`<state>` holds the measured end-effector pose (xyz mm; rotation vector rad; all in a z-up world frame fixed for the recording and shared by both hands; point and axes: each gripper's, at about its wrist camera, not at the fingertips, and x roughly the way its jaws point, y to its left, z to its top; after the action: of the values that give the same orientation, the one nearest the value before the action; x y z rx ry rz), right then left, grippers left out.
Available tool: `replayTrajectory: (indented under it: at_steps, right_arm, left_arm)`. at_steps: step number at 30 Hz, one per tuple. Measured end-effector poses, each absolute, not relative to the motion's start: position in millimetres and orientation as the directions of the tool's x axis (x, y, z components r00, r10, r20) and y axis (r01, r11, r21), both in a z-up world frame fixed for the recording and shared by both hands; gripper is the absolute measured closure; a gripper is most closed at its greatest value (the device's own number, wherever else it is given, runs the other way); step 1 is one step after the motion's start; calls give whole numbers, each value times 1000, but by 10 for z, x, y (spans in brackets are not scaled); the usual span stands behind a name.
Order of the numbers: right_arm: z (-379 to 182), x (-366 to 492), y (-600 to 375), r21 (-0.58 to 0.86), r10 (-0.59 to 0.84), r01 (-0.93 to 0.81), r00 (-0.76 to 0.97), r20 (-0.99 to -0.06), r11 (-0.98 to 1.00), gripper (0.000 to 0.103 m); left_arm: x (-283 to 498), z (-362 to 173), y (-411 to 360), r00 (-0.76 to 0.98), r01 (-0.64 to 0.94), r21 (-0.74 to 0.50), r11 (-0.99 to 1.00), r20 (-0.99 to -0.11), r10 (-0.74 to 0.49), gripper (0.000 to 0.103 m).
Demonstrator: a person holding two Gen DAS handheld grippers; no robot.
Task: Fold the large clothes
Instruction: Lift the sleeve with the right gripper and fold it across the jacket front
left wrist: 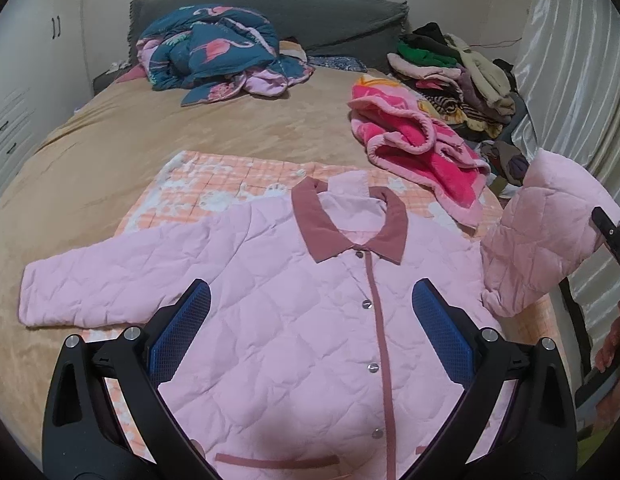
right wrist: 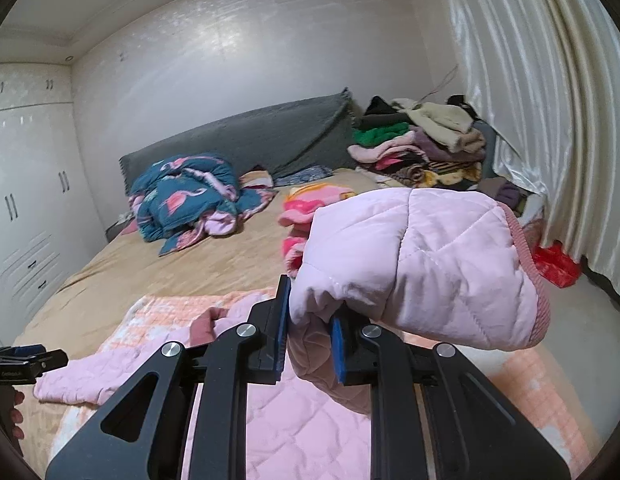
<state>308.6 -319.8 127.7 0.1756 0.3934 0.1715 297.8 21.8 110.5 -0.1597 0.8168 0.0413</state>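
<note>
The hem of the pink jacket [left wrist: 293, 344] is cut off by the lower picture edge, behind the left tongs [left wrist: 310, 332]. The right tongs [right wrist: 310, 344] cover part of the lifted sleeve [right wrist: 422, 272]. In the clothes pile [left wrist: 450, 76] at the bed's far right corner, single garments cannot be told apart.

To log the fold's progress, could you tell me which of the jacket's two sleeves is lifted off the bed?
The sleeve pinched in the right gripper is raised; the other sleeve lies flat on the bed.

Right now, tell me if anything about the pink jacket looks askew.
Yes: the quilted pink jacket lies flat and buttoned, but one sleeve is lifted off the bed, pinched in the right claw. The other sleeve lies spread out flat.
</note>
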Motion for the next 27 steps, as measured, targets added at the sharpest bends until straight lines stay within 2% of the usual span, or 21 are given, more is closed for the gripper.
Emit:
replayTrajectory:
  at_steps: [12,18,27]
  right_arm:
    - [893,3394,-2534,209,331,-266,855,-399,941,86]
    - [453,3442,-2111,211,379,-316,802,-462,925,86]
    - [-253,3401,-1611,259,430,-343,701,-569,903,83]
  left_arm:
    - [3061,979,368,701,-83,-94,992,-713,-9,8]
    - [3111,805,475,688,-97,-156,983,-724,-46,8]
    - [3158,520,483,654,-86,-173,981,-753,-75,8]
